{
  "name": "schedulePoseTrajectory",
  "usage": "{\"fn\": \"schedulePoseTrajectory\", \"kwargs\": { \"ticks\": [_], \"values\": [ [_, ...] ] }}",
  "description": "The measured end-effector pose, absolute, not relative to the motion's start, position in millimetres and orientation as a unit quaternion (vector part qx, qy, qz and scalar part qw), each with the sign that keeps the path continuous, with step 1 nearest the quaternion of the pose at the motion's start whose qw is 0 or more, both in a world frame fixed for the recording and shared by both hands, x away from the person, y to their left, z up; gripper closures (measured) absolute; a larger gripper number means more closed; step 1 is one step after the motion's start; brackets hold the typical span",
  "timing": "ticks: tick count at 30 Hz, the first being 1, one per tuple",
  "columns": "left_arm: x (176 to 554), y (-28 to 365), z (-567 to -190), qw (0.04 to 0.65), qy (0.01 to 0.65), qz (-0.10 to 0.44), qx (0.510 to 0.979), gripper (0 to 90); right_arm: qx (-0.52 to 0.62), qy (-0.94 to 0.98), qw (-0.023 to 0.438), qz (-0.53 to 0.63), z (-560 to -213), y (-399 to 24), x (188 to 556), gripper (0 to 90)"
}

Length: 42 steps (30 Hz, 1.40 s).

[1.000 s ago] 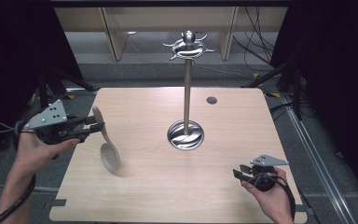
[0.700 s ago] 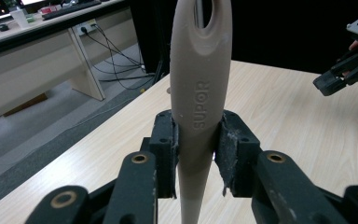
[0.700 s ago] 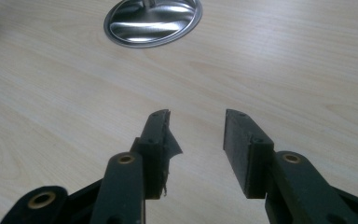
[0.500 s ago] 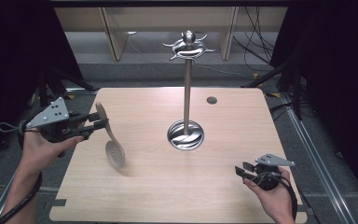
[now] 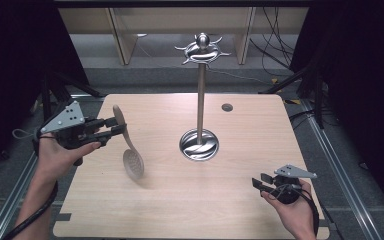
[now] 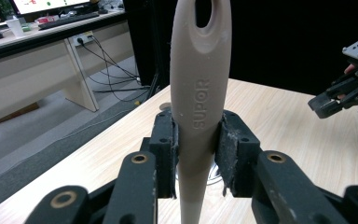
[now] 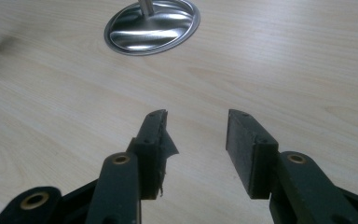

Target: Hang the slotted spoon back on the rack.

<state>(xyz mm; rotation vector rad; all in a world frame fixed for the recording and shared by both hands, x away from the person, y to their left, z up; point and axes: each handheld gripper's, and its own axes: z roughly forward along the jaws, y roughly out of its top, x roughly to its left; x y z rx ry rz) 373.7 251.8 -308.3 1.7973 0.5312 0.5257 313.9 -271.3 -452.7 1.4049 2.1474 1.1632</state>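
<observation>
Above the worktop (image 5: 180,200), left tool (image 5: 114,127) clenched on beige slotted spoon (image 6: 198,93), "SUPOR" embossed along its handle, right tool (image 7: 196,130) released, jaws just opening, nothing between them.

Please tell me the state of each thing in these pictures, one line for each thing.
Slotted spoon: held by its handle, lifted off the table, head hanging down.
Left tongs: shut on the spoon handle.
Right tongs: open, nothing between them; the jaws have just been opening.
Metal stand: upright on the table, hooks at the top bare.
</observation>
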Motion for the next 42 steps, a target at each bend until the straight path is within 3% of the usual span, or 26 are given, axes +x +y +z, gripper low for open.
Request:
{"fn": "schedulePoseTrajectory", "kwargs": {
  "ticks": [22, 37, 42],
  "values": [
    [381, 231, -306, 0.580, 0.244, 0.246, 0.738, 68.7, 0.494, 0.752, 0.174, 0.400, -452, -272, 313, 57.6],
    [383, 213, -300, 0.592, 0.242, 0.249, 0.727, 68.7, 0.508, 0.745, 0.154, 0.404, -452, -269, 312, 57.4],
    [384, 207, -298, 0.595, 0.242, 0.248, 0.725, 68.7, 0.493, 0.750, 0.172, 0.406, -453, -272, 314, 57.3]
  ]
}}
